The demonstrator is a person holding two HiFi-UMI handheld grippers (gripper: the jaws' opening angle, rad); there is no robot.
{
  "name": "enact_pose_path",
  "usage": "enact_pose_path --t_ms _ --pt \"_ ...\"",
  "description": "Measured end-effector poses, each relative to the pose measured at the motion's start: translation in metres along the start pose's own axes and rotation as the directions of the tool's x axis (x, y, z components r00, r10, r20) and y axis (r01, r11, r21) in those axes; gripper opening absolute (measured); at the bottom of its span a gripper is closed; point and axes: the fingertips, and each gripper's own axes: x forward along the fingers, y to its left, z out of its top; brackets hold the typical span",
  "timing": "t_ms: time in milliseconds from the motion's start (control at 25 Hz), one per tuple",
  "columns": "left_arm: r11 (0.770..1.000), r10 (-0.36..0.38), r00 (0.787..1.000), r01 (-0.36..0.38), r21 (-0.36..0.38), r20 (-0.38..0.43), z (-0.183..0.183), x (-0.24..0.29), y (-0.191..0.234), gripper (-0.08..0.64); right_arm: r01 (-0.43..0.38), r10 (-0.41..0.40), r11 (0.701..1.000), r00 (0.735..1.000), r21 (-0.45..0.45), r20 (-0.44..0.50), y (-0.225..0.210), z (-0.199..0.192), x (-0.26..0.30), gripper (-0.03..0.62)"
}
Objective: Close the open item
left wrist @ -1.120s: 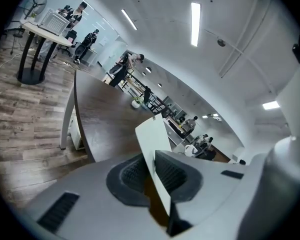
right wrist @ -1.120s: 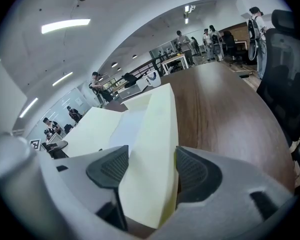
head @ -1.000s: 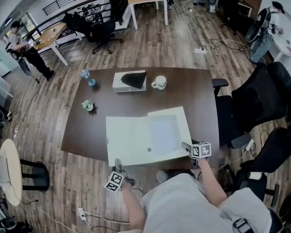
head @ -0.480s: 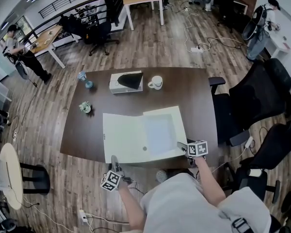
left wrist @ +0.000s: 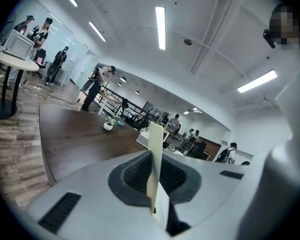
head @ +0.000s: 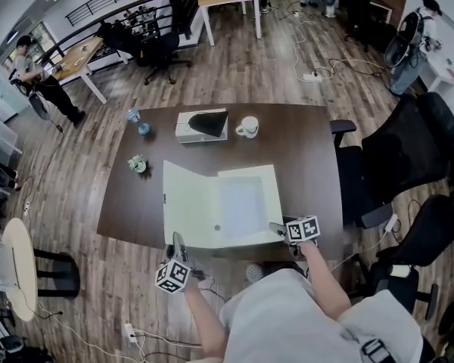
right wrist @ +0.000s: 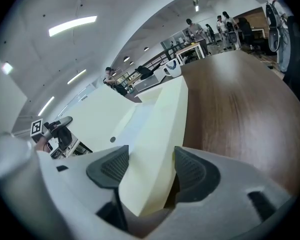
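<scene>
Further back on the tabletop [head: 310, 150], from left to right, stand a small plant [head: 138, 163], a tissue box [head: 200, 125] and a mug [head: 248, 128], well apart from the pale file box [head: 242, 206] at the near edge. The left gripper [head: 175, 242] is clenched on the thin edge of the raised lid [head: 188, 203]. The right gripper [head: 276, 228], jaws wide, grasps the box's thick right side.

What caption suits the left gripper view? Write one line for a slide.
Left claw shut on the file box's pale cover, edge-on above the brown table.
</scene>
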Motion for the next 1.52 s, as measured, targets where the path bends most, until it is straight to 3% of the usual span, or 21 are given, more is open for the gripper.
enact_pose_path --t_ms 280,480,880,1200,1520 --pt "0.995 -0.047 0.999 0.046 0.084 0.000 0.017 0.005 -0.025 0.015 -0.062 0.060 0.998 0.997 -0.029 -0.057 0.018 -0.005 0.007 0.270" --pt "0.977 -0.108 0.994 0.111 0.182 -0.026 0.028 0.015 -0.049 0.017 -0.106 0.099 0.992 0.991 -0.066 -0.093 0.036 -0.007 0.015 0.255" --pt "0.927 -0.193 0.975 0.217 0.306 -0.106 0.026 0.024 -0.079 0.017 -0.145 0.127 0.981 0.982 -0.128 -0.142 0.057 -0.009 0.029 0.239" --pt "0.897 -0.253 0.957 0.286 0.336 -0.140 0.017 0.018 -0.101 0.020 -0.176 0.144 0.969 0.973 -0.176 -0.183 0.079 -0.014 0.039 0.237" --pt "0.836 -0.282 0.939 0.342 0.429 -0.197 0.001 0.013 -0.114 0.025 -0.201 0.154 0.955 0.965 -0.218 -0.212 0.098 -0.023 0.050 0.239"
